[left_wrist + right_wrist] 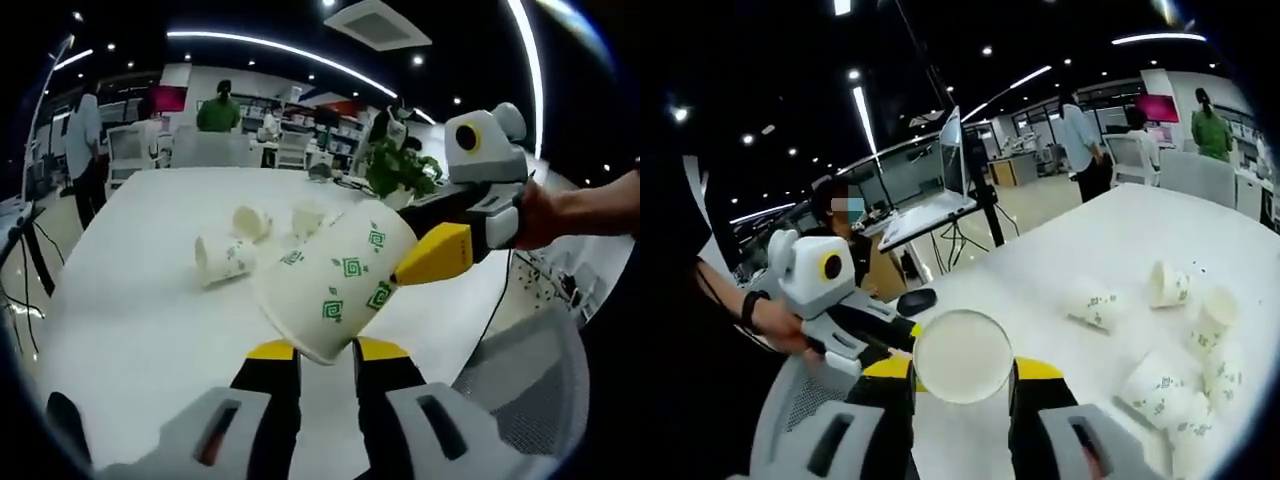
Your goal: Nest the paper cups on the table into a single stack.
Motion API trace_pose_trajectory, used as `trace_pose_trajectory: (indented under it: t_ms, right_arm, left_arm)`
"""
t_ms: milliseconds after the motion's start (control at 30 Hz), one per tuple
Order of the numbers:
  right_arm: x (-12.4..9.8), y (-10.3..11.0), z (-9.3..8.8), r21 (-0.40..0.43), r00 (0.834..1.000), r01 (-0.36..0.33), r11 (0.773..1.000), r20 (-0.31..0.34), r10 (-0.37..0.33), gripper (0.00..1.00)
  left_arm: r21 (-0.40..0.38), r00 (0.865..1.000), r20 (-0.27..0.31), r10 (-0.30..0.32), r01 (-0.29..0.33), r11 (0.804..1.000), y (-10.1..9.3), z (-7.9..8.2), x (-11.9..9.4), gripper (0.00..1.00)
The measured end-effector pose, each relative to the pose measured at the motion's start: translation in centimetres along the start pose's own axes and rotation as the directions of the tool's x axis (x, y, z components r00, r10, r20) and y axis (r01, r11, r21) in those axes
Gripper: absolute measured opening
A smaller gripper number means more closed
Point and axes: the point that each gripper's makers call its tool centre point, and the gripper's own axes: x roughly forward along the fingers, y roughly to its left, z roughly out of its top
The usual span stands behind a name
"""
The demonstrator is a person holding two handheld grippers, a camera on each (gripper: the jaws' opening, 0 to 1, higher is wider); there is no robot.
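White paper cup with green square motifs (335,280): light, thin-walled, easily crushed; take gently by the sidewall. Held above white table (130,320), base between left tool (325,352), right tool (435,255) at its rim. Loose cups (225,258) lie beyond.

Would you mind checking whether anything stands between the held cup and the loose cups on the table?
Nothing visible does. The cup sits in the right claw above the table. Only bare tabletop lies between it and the loose cups lying farther off.
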Motion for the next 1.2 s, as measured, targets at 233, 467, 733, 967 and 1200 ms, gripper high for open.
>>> trace_pose_trajectory:
  t_ms: [233,467,733,967,1200]
  right_arm:
    - [0.1,0.1,-2.6,-0.040,0.996,-0.034,0.999,-0.087,0.030,0.35]
    - [0.4,-0.2,-4.3,-0.072,0.991,-0.022,0.997,-0.131,0.012,0.34]
    - [0.7,-0.9,-5.1,-0.061,0.992,0.013,0.998,-0.127,-0.021,0.22]
    - [0.5,-1.3,-5.7,-0.064,0.989,0.048,0.997,-0.133,-0.056,0.22]
    - [0.2,-1.5,-5.3,-0.032,0.993,0.064,0.997,-0.094,-0.067,0.22]
  left_arm:
    - [0.110,0.999,-0.044,-0.033,0.038,0.993,-0.5,-0.7,-0.4,0.12]
    - [0.151,0.995,-0.073,-0.065,0.076,0.986,-1.4,-1.4,-0.5,0.06]
    - [0.195,0.990,-0.085,-0.112,0.127,0.973,-3.5,-1.2,-0.4,0.00]
    - [0.215,0.989,-0.113,-0.099,0.121,0.969,-2.9,-1.5,0.2,0.00]
    - [0.223,0.985,-0.159,-0.070,0.105,0.969,-2.3,-2.8,0.1,0.00]
